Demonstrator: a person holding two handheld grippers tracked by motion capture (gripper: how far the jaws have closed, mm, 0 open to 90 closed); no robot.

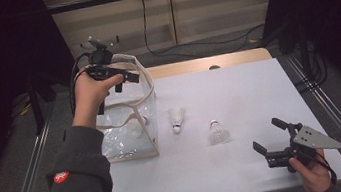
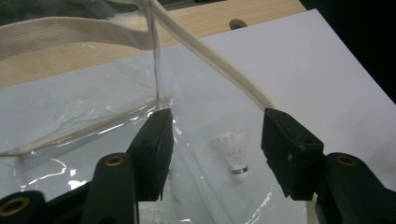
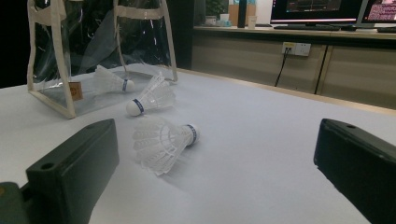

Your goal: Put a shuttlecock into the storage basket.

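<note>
A clear plastic bag [image 1: 125, 113] with cream trim stands at the left of the white table [image 1: 238, 86], with one white shuttlecock [image 1: 137, 126] lying inside it. My left gripper [image 1: 125, 81] hovers open over the bag's mouth, near its cream strap [image 2: 212, 53]. Through the clear plastic I see a shuttlecock [image 2: 235, 154] between the jaws, farther off. Two more shuttlecocks lie on the table: one [image 1: 176, 118] just right of the bag, the other [image 1: 218, 132] nearer the middle. My right gripper [image 1: 267, 134] rests open low at the front right, facing the nearest shuttlecock [image 3: 163, 142] with nothing held.
A wooden strip [image 1: 204, 63] with a hole runs along the table's far edge. Metal rails [image 1: 335, 113] flank the table, and cables [image 1: 211, 43] lie on the floor behind. The bag [image 3: 100, 51] shows at the far left of the right gripper view.
</note>
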